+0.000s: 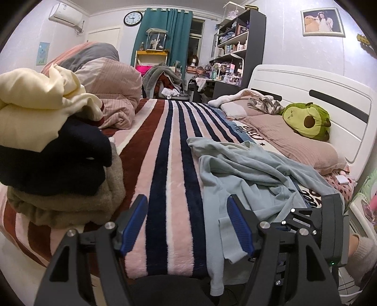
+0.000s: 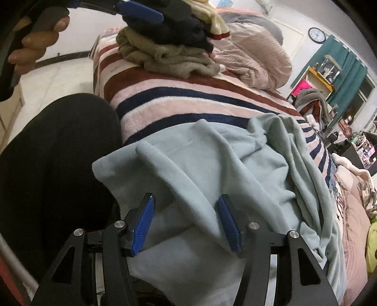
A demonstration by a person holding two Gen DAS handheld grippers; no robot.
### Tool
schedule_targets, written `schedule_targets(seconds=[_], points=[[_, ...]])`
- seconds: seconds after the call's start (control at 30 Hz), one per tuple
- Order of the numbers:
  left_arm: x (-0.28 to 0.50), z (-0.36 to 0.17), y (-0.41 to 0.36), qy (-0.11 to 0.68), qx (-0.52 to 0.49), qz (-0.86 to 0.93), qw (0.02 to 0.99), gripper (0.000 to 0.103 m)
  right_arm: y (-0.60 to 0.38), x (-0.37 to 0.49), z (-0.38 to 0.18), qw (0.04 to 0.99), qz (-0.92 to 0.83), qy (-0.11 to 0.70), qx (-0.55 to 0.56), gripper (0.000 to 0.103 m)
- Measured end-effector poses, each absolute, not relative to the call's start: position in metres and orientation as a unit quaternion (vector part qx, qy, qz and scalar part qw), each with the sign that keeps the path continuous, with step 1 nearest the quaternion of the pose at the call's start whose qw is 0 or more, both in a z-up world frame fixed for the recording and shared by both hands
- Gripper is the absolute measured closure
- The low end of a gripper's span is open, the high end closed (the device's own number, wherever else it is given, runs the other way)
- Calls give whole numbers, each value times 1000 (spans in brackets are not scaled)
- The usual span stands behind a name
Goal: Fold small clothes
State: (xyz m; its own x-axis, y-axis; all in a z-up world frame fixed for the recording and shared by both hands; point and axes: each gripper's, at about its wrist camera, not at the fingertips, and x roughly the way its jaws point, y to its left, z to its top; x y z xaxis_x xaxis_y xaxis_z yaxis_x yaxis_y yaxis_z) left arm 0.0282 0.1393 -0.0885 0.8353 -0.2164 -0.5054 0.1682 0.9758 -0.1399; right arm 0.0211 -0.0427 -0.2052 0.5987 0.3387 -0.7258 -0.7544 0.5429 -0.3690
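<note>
Left wrist view: left gripper (image 1: 186,207) hovers over the striped blanket (image 1: 160,169) at the bed's near edge, fingers spread wide w/ nothing between them. Light blue garment (image 1: 247,169) lies crumpled on the blanket just right of the gripper, one part hanging over the bed edge beside the right blue pad (image 1: 239,226). On the left, a pile of folded clothes (image 1: 54,153): cream on top, navy in the middle, tan at the bottom. Behind it a pink duvet (image 1: 113,94). Avocado plush (image 1: 306,120) sits on the pillow (image 1: 294,143) by the white headboard (image 1: 318,94). Wall clock (image 1: 133,18) next to the teal curtain (image 1: 169,35).

Right wrist view: right gripper (image 2: 186,207) is released, fingers apart on either side of a raised fold of the light blue garment (image 2: 200,160), not pinching it. Garment is spread across the striped blanket (image 2: 165,98) at the bed edge. Pile of folded clothes (image 2: 169,47) farther back; left gripper (image 2: 141,10) is in front of it, top of frame, held by the person's hand (image 2: 35,44).
</note>
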Motion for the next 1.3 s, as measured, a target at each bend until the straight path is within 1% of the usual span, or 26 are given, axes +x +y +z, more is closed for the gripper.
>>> schedule_targets(seconds=[0.03,0.07,0.1,0.17,0.2,0.27,0.5,0.67,0.83,1.0,1.13,1.17,1.2,1.27,1.3], points=[[28,-89,140,268,-47,-99,957,37,-43,20,-205,829,329,299,-340,55],[28,-88,140,268,-51,-96,957,37,-44,22,-204,832,324,297,-338,63],[27,-89,140,267,-53,-95,957,37,-43,24,-205,836,314,293,-343,76],[26,-89,139,269,-56,-93,957,37,-41,28,-204,839,302,288,-350,86],[26,-90,139,273,-54,-92,956,37,-43,28,-201,841,304,287,-343,96],[26,-90,137,277,-49,-90,955,37,-48,27,-192,854,300,275,-324,99],[27,-81,121,275,-36,-99,956,37,-112,18,-143,915,231,223,-245,100],[35,-78,95,282,-29,-117,952,37,-189,7,-114,945,166,214,-184,100],[48,-76,66,293,-24,-134,946,37,-258,-8,-106,960,102,218,-142,100],[66,-80,44,307,-7,-135,942,37,-302,-19,-117,962,78,239,-106,100],[79,-85,34,317,0,-141,938,37,-311,-11,-142,947,81,295,-98,96],[82,-86,32,318,4,-142,938,37,-312,-11,-146,943,82,307,-99,89],[85,-88,30,319,11,-142,937,37,-313,-12,-150,940,85,317,-98,72],[88,-89,30,321,21,-141,936,37,-320,-17,-148,940,91,318,-84,55],[91,-90,31,322,25,-140,936,36,-323,-20,-144,942,92,313,-75,55]])
